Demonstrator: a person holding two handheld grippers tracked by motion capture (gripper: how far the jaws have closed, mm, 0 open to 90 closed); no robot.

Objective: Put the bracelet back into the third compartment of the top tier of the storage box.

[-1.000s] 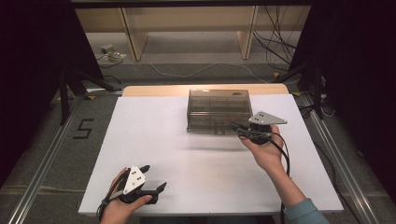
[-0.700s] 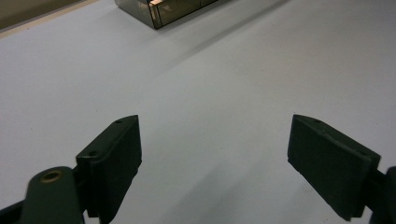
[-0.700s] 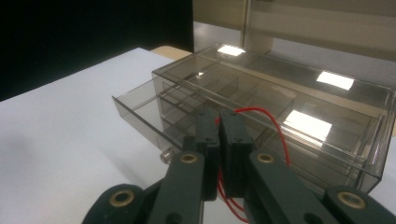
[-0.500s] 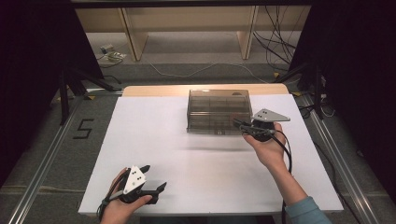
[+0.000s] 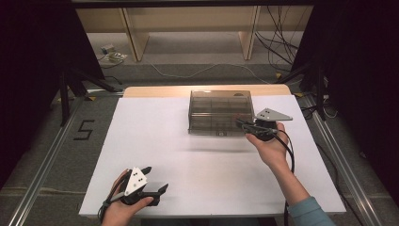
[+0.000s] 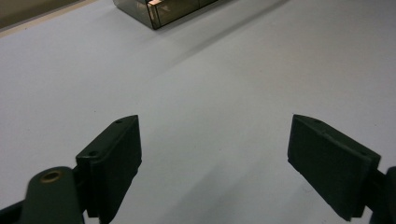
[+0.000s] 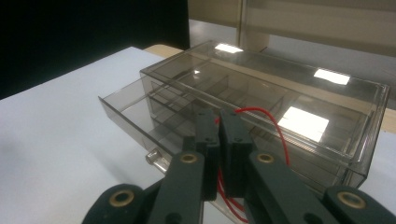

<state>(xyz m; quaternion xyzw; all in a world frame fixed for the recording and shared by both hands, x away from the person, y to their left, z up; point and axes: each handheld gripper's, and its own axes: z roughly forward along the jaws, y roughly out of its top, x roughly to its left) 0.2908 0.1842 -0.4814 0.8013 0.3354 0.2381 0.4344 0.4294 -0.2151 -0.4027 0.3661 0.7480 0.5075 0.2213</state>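
Observation:
A smoky clear plastic box (image 5: 220, 112) with inner compartments stands at the far middle of the white table (image 5: 188, 155). In the right gripper view its lower drawer (image 7: 135, 109) is pulled out a little, with a small knob (image 7: 154, 157) on its front. My right gripper (image 5: 240, 123) (image 7: 218, 122) is at the box's front right corner, just above the drawer, shut on a thin red wire (image 7: 261, 115) that loops up over the jaws. My left gripper (image 5: 155, 180) (image 6: 215, 158) rests near the table's front left edge, open, with nothing between its jaws.
A bare wooden strip (image 5: 155, 91) edges the table's far side. Metal rails (image 5: 42, 165) run along both sides on the grey floor. Cables (image 5: 277, 52) and shelf legs (image 5: 131, 40) lie beyond the table. The right gripper's black cable (image 5: 289, 155) trails along the forearm.
The right hand has crept slightly toward the far side next to the box, its jaws still shut on the wire. The left hand has stayed where it was.

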